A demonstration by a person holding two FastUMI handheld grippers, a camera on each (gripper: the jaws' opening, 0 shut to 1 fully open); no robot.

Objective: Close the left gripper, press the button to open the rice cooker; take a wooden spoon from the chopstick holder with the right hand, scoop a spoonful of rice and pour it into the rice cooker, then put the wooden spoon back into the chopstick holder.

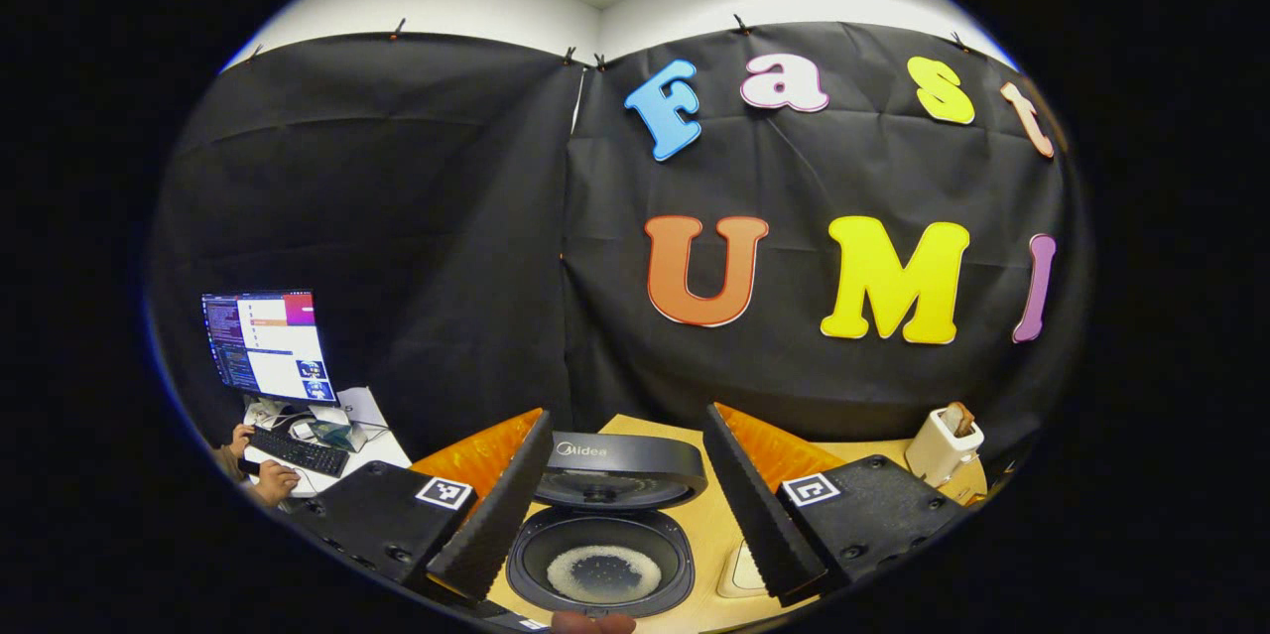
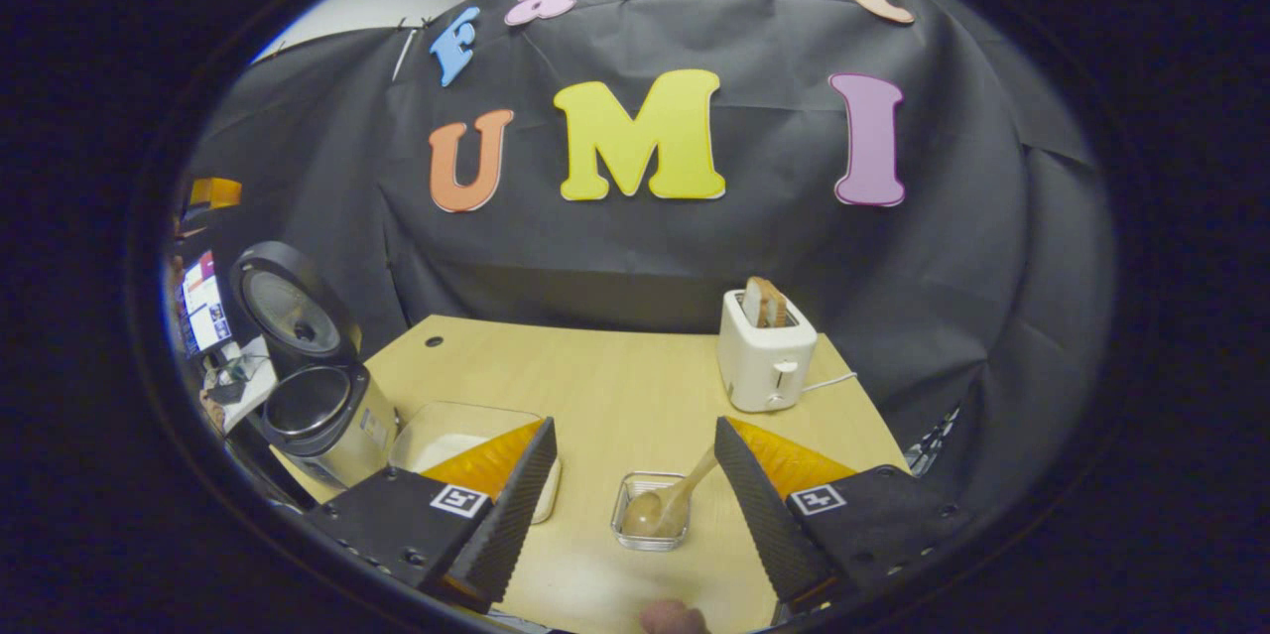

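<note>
The right gripper (image 2: 635, 505) is held wide open above the near edge of the table (image 2: 615, 376), with nothing between its fingers. Just beyond the gap, between the two fingers as seen in the right gripper view, a small clear holder (image 2: 650, 520) stands on the table with the spoon (image 2: 667, 505) in it, bowl down and handle leaning up to the right toward the right finger. The spoon is judged to have been returned there, or not yet taken; which of the two cannot be settled from the gripper alone. To the left, partly hidden behind the left finger, a clear tray (image 2: 466, 431) holding something pale, probably the rice supply, is seen. Farther left the cooker (image 2: 317, 406) stands with its lid raised. At the far right a toaster (image 2: 766, 361) with bread in its slot is set well apart from the work. The left gripper (image 1: 620, 505) is also held wide apart and empty, poised above the open cooker, so its pressing work is judged done. In the left gripper view a thin patch of rice (image 1: 603, 572) lies on the pot floor, which suggests the pour has been made and little remains.
</note>
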